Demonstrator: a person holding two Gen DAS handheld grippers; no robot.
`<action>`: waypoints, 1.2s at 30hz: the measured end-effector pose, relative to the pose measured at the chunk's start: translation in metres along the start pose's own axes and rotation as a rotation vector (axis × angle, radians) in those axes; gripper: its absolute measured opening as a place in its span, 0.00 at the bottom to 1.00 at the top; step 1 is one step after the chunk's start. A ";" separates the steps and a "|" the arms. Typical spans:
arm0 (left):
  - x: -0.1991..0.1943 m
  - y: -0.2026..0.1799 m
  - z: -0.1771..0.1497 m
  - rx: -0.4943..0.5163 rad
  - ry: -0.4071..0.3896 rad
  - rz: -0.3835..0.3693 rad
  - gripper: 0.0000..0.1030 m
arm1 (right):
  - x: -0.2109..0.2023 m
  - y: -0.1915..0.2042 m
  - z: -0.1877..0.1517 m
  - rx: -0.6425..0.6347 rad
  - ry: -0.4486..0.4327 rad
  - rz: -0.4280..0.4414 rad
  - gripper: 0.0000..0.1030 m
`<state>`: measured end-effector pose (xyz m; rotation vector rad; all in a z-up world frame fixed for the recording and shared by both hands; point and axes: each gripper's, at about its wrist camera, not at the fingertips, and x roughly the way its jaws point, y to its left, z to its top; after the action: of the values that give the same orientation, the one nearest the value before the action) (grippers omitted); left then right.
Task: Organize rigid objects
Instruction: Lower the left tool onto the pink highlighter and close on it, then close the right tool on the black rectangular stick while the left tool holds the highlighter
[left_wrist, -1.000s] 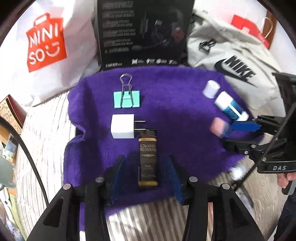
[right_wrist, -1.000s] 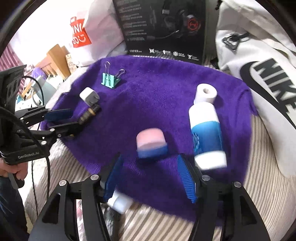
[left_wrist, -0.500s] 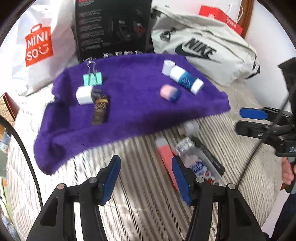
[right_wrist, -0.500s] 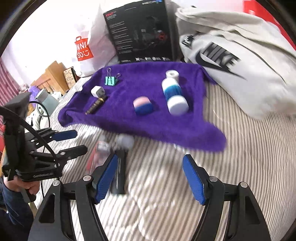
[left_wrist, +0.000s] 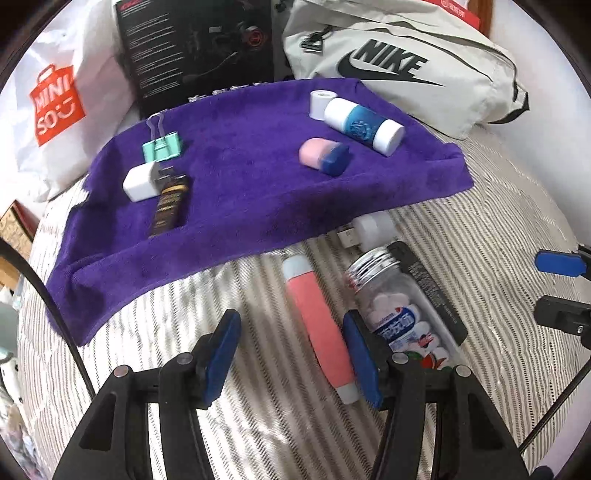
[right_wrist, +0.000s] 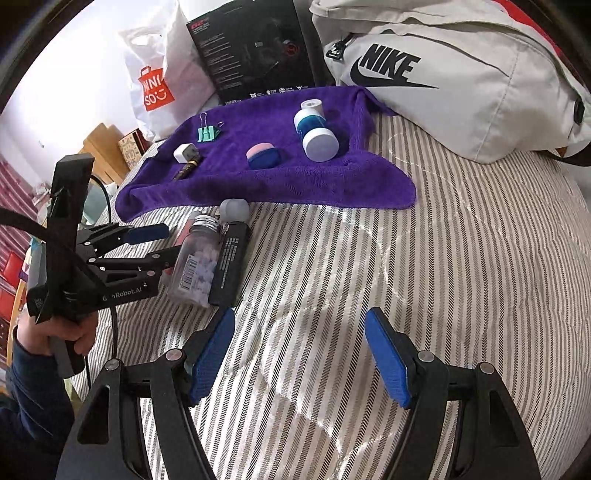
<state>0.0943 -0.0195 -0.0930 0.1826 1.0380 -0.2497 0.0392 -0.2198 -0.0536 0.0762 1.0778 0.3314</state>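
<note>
NIKE bag (left_wrist: 399, 70), MINISO bag (left_wrist: 55, 103) behind purple towel (left_wrist: 255, 184); left gripper (left_wrist: 291, 354) fingers released beside pink tube (left_wrist: 317, 325); right gripper (right_wrist: 299, 354) released, empty.

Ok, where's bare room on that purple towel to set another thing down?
The purple towel is bare in its middle, between the brown tube and the pink-and-blue case, and along its near edge. Its left end around the white charger and mint binder clip is crowded.
</note>
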 end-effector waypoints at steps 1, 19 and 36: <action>-0.002 0.004 -0.003 -0.007 -0.003 0.016 0.56 | -0.001 0.000 -0.001 0.000 0.001 -0.002 0.70; -0.005 0.010 -0.006 0.041 -0.036 -0.027 0.16 | 0.025 0.036 0.021 -0.052 0.001 0.029 0.70; -0.012 0.051 -0.028 -0.050 -0.045 -0.045 0.16 | 0.077 0.075 0.031 -0.248 0.013 -0.150 0.48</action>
<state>0.0798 0.0381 -0.0947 0.1081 1.0038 -0.2668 0.0825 -0.1219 -0.0877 -0.2267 1.0412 0.3280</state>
